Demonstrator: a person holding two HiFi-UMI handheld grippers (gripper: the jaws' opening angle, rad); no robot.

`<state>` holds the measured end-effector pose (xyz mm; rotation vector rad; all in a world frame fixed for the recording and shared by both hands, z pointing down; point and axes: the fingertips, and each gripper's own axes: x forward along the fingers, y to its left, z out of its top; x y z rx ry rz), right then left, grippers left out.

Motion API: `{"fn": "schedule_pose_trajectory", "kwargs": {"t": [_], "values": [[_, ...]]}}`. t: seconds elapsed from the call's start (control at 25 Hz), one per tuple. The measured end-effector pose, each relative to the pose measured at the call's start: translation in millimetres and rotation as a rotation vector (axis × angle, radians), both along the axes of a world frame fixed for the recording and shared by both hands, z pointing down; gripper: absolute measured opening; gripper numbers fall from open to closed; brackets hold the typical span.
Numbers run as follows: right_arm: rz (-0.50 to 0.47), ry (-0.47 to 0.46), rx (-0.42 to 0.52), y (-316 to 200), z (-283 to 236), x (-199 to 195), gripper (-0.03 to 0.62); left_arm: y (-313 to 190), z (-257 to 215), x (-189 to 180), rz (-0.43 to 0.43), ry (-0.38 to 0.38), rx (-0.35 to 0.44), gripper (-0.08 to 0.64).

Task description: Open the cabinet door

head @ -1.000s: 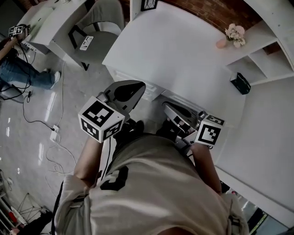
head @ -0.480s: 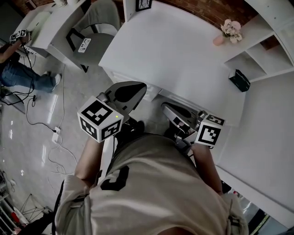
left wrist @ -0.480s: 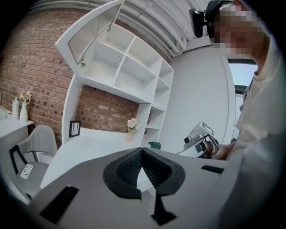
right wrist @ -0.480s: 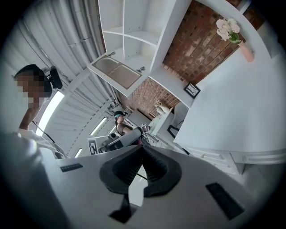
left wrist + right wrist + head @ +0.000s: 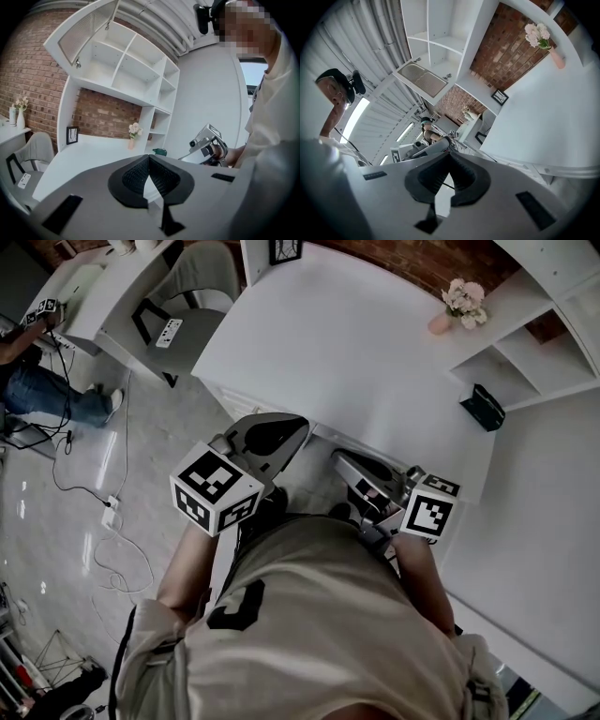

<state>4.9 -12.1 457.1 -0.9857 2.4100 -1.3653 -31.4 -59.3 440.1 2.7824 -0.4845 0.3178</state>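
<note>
A louvred white cabinet door (image 5: 87,33) hangs swung up above the open shelf unit (image 5: 126,70); it also shows in the right gripper view (image 5: 423,80). Below it is a white desk (image 5: 356,343). My left gripper (image 5: 300,427) is at the desk's front edge, its jaws shut with nothing between them (image 5: 149,157). Beside it on the right, my right gripper (image 5: 339,457) also points at the desk front, jaws shut and empty (image 5: 449,152). Neither gripper touches the door. In the left gripper view the right gripper (image 5: 206,139) appears in a hand.
A vase of pink flowers (image 5: 457,304) and a picture frame (image 5: 284,249) stand at the desk's back. A dark box (image 5: 483,407) sits on a lower shelf. A grey chair (image 5: 202,287), floor cables (image 5: 103,512) and another person (image 5: 42,381) are to the left.
Both grippers have come closer to the desk's front edge, the left one shifting slightly right in the head view. Their jaws stay as they were.
</note>
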Motion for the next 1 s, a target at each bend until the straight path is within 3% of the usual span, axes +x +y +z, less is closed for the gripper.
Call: {"fn": "schedule_pose_trajectory", "kwargs": {"t": [0.32, 1.0], "values": [[-0.044, 0.013, 0.005, 2, 1, 4, 0.023, 0, 7, 1, -0.044, -0.016, 0.001, 0.015], [-0.112, 0.009, 0.026, -2, 1, -29, 0.023, -4, 7, -37, -0.103, -0.038, 0.021, 0.015]]}}
